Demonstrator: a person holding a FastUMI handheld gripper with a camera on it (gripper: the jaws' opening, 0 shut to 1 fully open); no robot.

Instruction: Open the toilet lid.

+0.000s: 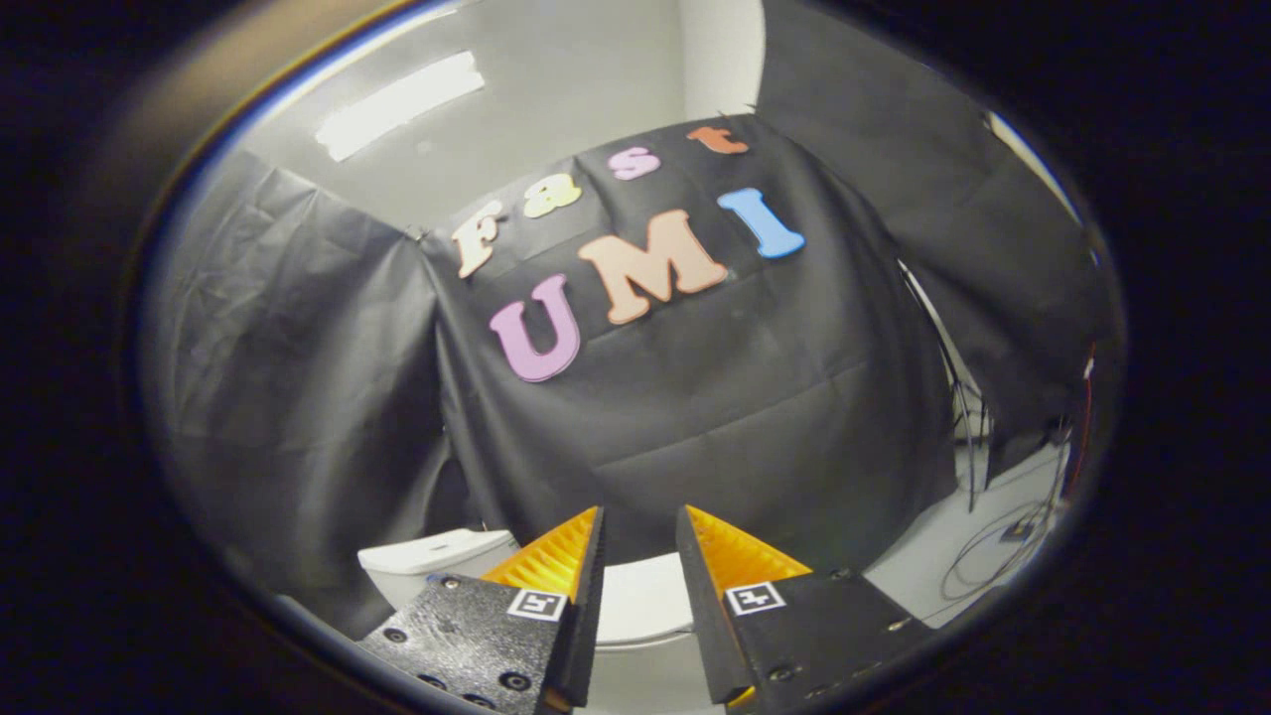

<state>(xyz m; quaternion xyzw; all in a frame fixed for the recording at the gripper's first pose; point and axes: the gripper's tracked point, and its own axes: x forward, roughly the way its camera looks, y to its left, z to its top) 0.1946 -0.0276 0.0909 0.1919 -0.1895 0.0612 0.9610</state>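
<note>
Currently we log: hand-held gripper (640,526) parted to narrow gap, holding nothing. Toilet lid (640,601) down, low between and beyond fingers; toilet tank (437,561) beside left finger. Risk, we judge: fingers aimed above lid, so we could miss its rim.

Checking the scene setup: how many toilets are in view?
1. The toilet sits just beyond the open gripper, its tank beside the fingers, against the black cloth. Its lower part is hidden.
</note>
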